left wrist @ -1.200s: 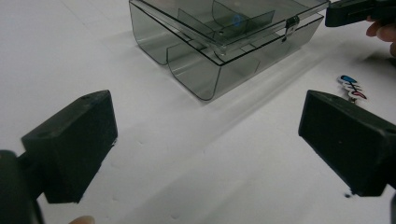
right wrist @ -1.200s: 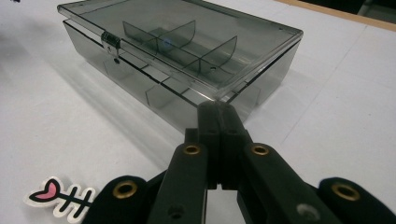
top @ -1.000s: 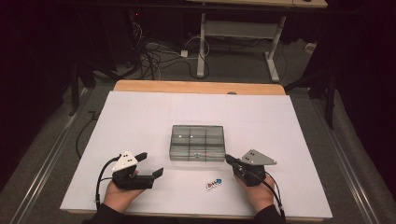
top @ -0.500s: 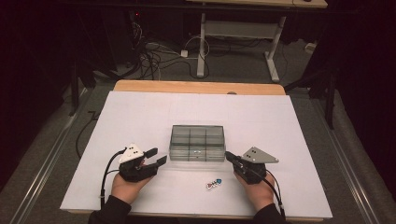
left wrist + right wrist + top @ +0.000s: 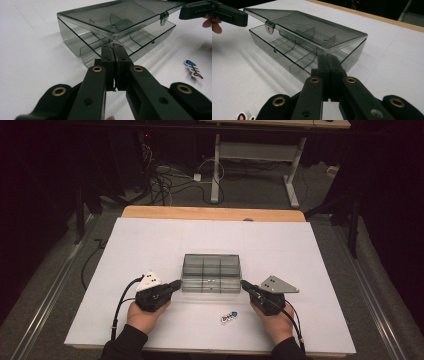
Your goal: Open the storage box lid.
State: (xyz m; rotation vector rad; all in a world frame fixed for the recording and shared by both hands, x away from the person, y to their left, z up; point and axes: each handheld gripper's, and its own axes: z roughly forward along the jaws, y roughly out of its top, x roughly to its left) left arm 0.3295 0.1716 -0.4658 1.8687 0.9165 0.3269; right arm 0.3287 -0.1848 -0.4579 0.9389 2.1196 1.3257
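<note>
A smoky clear plastic box (image 5: pixel 211 272) with inner dividers sits mid-table, its lid (image 5: pixel 117 17) slightly ajar above the tray. My left gripper (image 5: pixel 177 284) is at the box's near left corner. Its jaws have just been closing and now stand shut, with nothing between them (image 5: pixel 113 46) and the tips right under the lid's edge. My right gripper (image 5: pixel 243 283) is shut too, its tips (image 5: pixel 328 57) against the near right corner below the lid (image 5: pixel 312 25). Whether either tip touches the lid I cannot tell.
A small fish-shaped sticker (image 5: pixel 229 316) lies on the white table top (image 5: pixel 150 240) between my hands, near the front edge. A wooden strip (image 5: pixel 212 213) borders the far side. Beyond it are a dark floor, cables and a desk frame (image 5: pixel 255 155).
My left gripper moved right up to the box's near left corner and its jaws went from wide open to shut. The right gripper and the box kept still.
</note>
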